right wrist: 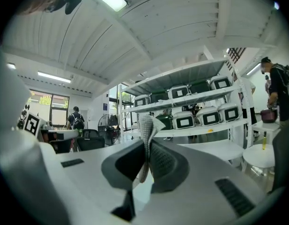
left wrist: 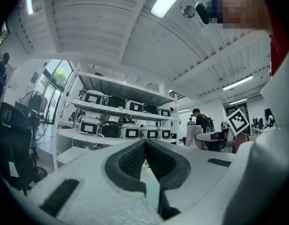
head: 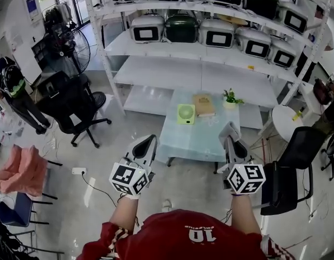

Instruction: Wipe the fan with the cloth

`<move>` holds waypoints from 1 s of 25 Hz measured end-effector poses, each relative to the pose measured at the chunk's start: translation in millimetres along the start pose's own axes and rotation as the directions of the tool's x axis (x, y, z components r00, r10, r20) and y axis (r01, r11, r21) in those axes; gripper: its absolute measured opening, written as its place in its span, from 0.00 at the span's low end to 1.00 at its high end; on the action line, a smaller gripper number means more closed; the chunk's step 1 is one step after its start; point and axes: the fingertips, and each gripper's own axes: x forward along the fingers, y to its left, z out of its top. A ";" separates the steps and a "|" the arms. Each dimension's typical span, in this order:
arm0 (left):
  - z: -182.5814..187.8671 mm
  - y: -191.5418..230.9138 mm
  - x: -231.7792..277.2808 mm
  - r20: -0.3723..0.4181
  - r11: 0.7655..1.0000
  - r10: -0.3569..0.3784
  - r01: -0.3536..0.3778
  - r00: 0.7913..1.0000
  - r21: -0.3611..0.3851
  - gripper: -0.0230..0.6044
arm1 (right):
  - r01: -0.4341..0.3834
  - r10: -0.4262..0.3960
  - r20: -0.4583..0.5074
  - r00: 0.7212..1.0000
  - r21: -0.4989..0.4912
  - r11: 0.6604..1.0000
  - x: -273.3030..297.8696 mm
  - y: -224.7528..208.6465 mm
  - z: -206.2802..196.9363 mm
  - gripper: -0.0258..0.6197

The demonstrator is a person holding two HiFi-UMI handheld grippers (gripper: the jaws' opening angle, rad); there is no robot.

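Grip: right hand-held gripper pinches cloth | left hand-held gripper closed on nothing | fan stands on surface at 12 o'clock, well apart from both | progress: cloth in hand, wiping not begun, approach and wipe remain

Pale low table just ahead of the right gripper, white shelving beyond; black office chair well left of the left gripper.
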 end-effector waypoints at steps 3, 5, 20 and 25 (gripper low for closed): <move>0.5 26.5 10.0 -0.001 1.000 -0.004 0.004 1.000 -0.001 0.04 | 0.004 -0.004 -0.004 1.000 0.006 1.000 26.7 9.4 -0.4 0.07; 0.2 44.6 15.5 -0.001 1.000 -0.004 0.004 1.000 -0.011 0.04 | 0.007 -0.007 -0.008 1.000 0.005 1.000 43.2 16.2 -0.6 0.07; -20.6 122.0 29.0 0.007 0.994 -0.041 0.042 0.999 -0.097 0.04 | 0.036 -0.037 -0.058 0.998 -0.015 0.999 113.1 55.8 -10.5 0.07; -21.0 136.2 29.2 0.019 0.993 -0.030 0.032 0.999 -0.114 0.04 | 0.021 -0.023 -0.066 0.998 -0.039 0.999 124.8 66.0 -8.1 0.07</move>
